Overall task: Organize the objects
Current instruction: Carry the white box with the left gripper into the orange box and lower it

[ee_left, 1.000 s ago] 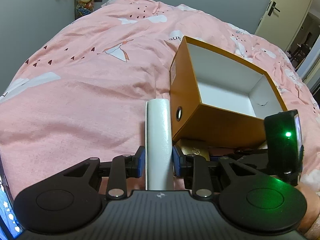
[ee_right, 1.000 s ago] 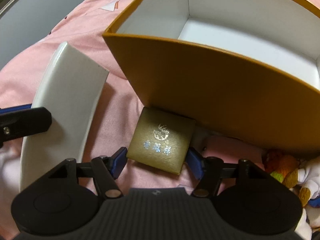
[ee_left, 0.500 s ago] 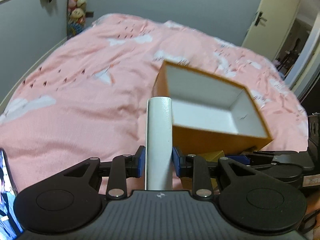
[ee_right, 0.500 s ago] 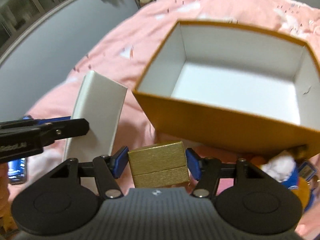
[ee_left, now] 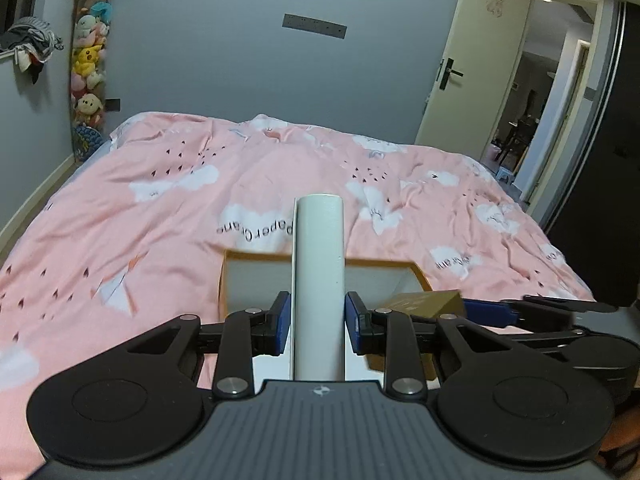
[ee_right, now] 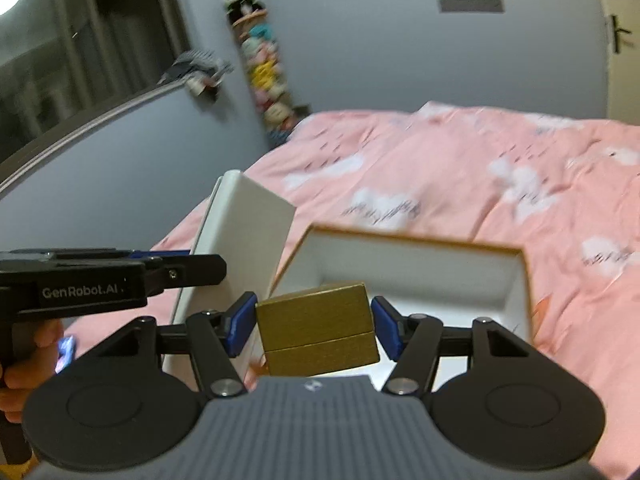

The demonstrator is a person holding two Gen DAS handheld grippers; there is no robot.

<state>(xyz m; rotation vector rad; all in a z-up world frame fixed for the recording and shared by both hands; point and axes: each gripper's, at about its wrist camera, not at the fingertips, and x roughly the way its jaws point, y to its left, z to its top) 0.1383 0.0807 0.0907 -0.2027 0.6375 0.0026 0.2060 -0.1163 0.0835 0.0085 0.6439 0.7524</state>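
My left gripper [ee_left: 318, 322] is shut on a flat white box [ee_left: 319, 280], held on edge and raised above the near rim of the open orange cardboard box [ee_left: 256, 258]. My right gripper [ee_right: 314, 326] is shut on a small gold box [ee_right: 316, 328] and holds it over the orange box's [ee_right: 416, 240] white inside. The white box [ee_right: 244, 240] and the left gripper show at the left of the right wrist view. The gold box [ee_left: 424, 302] and right gripper show at the right of the left wrist view.
The orange box lies on a bed with a pink cloud-print cover [ee_left: 160, 208]. A column of plush toys [ee_left: 88, 64] hangs on the left wall. An open door [ee_left: 472, 80] is at the right. A lit phone screen [ee_right: 66, 352] lies low at the left.
Both grippers have lifted their boxes up from the bed, and both views have tilted up toward the far wall. The gold box has gone from lying in front of the orange box to above its opening.
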